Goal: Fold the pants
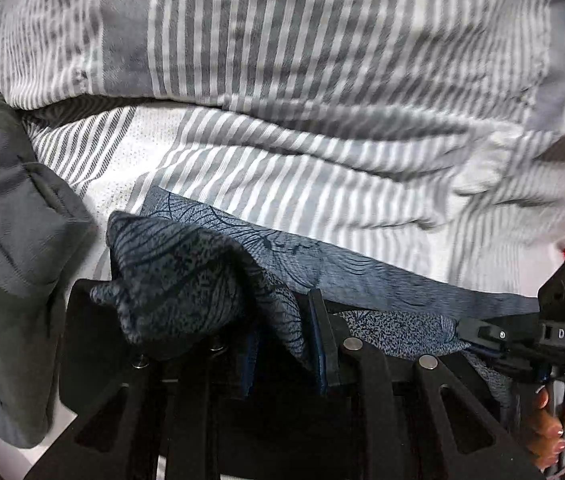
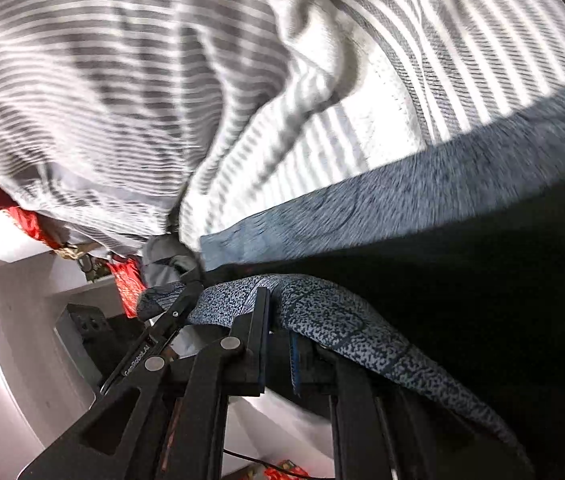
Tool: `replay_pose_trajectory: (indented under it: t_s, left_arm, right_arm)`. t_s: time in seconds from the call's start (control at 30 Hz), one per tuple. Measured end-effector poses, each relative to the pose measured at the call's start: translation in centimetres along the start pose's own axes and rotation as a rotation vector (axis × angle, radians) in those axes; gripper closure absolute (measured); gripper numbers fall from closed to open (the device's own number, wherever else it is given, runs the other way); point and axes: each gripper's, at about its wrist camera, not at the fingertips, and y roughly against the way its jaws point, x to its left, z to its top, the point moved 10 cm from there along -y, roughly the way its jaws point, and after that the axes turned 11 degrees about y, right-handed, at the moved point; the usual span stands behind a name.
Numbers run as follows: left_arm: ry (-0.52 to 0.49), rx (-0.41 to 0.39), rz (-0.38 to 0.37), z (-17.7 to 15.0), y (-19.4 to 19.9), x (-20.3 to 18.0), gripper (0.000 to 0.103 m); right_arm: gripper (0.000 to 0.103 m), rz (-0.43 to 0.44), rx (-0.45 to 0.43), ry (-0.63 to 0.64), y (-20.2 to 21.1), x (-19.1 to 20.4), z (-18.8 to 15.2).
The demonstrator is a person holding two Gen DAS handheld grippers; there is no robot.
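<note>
The pants are blue-grey speckled cloth with dark line print. In the left wrist view my left gripper is shut on a bunched edge of them, cloth draped over its fingers. My right gripper shows at the right, pinching the same edge, which stretches between the two. In the right wrist view my right gripper is shut on the pants, which hang down to the right; a flat part lies on the bed. The left gripper's finger shows close at the left.
A grey-and-white striped bedsheet covers the bed, rumpled. A dark grey garment lies at the left. Red cloth and a white wall are beyond the bed's edge. A hand holds the right gripper.
</note>
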Motion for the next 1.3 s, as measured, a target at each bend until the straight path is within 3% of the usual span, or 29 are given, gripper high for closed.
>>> replay_pose_trajectory:
  t_s: [0.2,0.27,0.3,0.33,0.4,0.5,0.6,0.7,0.77,0.87,0.9,0.97,1.0,1.07,1.2,1.3]
  left_arm:
    - [-0.014,-0.017,0.022,0.5,0.0,-0.6,0.075]
    - [-0.027,-0.067,0.025,0.9,1.6,-1.0,0.049]
    - [-0.039,-0.125,0.031,1.3,3.1,-1.1,0.028]
    - [-0.049,-0.165,0.033,1.5,4.3,-1.2,0.024]
    - [-0.074,-0.180,0.045,1.6,5.5,-1.3,0.024]
    - [-0.103,-0.142,0.103,1.2,4.9,-0.6,0.024]
    - [-0.101,-0.102,0.143,0.7,3.4,0.4,0.024]
    - [-0.080,-0.087,0.184,0.3,2.0,1.6,0.024]
    - [-0.064,-0.060,0.217,-0.6,0.5,2.6,0.024]
    - [-0.060,-0.040,0.258,-2.1,-1.3,4.0,0.023]
    - [-0.059,-0.059,0.259,-2.1,-1.2,4.1,0.019]
    - [-0.064,-0.061,0.281,-2.2,-1.2,4.1,0.018]
    - [-0.066,-0.060,0.291,-2.2,-1.1,4.1,0.018]
    - [-0.077,-0.052,0.308,-2.3,-0.7,3.6,0.018]
    - [-0.131,-0.051,0.274,-3.6,0.5,0.8,0.018]
    - [-0.196,-0.029,0.230,-5.6,1.1,-2.5,0.018]
  right_arm:
    - [0.093,0.004,0.043,-0.037,-1.9,-1.5,1.0]
    - [0.089,0.001,0.060,-0.028,-1.7,-1.4,1.3]
    - [0.079,-0.006,0.066,-0.017,-1.6,-1.2,1.4]
    - [0.072,-0.010,0.069,-0.005,-1.2,-1.1,1.6]
    - [0.042,0.009,0.062,0.017,-0.7,0.2,2.0]
    - [0.030,-0.024,0.034,0.061,-0.1,1.9,2.2]
    - [0.030,-0.060,0.012,0.139,0.8,4.1,1.7]
    - [0.030,0.017,0.037,0.173,0.5,6.1,0.1]
    - [0.030,0.023,0.077,0.174,-0.4,5.9,-0.7]
    - [0.030,-0.106,0.120,0.142,-2.1,1.7,-1.2]
    - [0.040,-0.148,0.111,0.128,-2.0,0.1,-1.0]
    - [0.058,-0.144,0.076,0.073,-1.0,-1.6,-0.3]
    - [0.058,-0.130,0.058,0.062,-0.4,-1.7,-0.1]
    - [0.056,-0.152,0.046,0.108,0.9,-0.9,-0.2]
    - [0.031,-0.262,0.018,0.269,4.6,0.6,-1.7]
    - [0.027,-0.382,-0.041,0.310,7.9,0.2,-3.8]
